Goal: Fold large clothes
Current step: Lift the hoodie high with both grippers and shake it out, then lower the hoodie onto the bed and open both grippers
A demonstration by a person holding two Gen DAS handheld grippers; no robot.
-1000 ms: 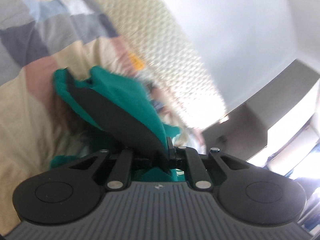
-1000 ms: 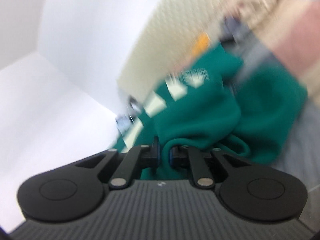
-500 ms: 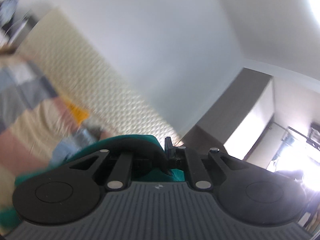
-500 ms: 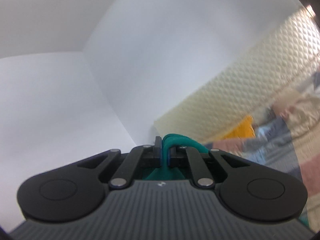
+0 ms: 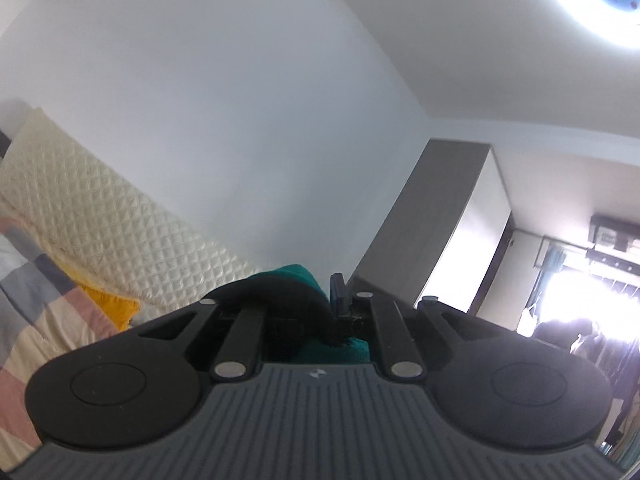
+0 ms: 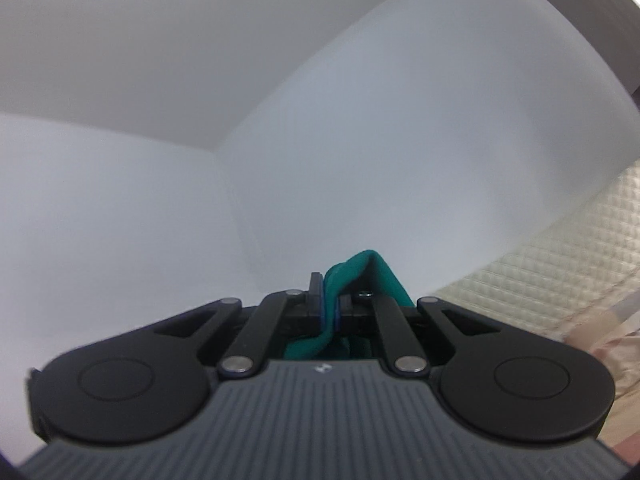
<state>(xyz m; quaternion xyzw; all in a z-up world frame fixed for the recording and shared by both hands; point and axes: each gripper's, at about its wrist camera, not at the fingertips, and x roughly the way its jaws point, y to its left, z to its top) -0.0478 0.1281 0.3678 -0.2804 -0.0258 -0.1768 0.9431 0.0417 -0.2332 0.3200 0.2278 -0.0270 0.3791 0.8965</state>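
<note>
A teal green garment (image 5: pixel 298 280) bunches over my left gripper (image 5: pixel 326 304), which is shut on a fold of it; the left finger is hidden under the cloth. The same teal garment (image 6: pixel 370 270) is pinched in my right gripper (image 6: pixel 330 306), with the fabric running down between the blue pads and drooping over the right finger. Both grippers are raised high and point slightly upward at the walls. Most of the garment hangs below, out of sight.
A cream quilted headboard (image 5: pixel 100 220) leans on the white wall, with a checked bedspread (image 5: pixel 28 292) and a yellow pillow (image 5: pixel 112 308) below it. A grey wardrobe (image 5: pixel 432 232) and a bright window (image 5: pixel 580 292) lie to the right. The quilted headboard (image 6: pixel 560 272) also shows at the right.
Both grippers rose sharply with the teal garment held and rolled level. The bed and the bulk of the garment dropped out of view; walls and ceiling now fill both views.
</note>
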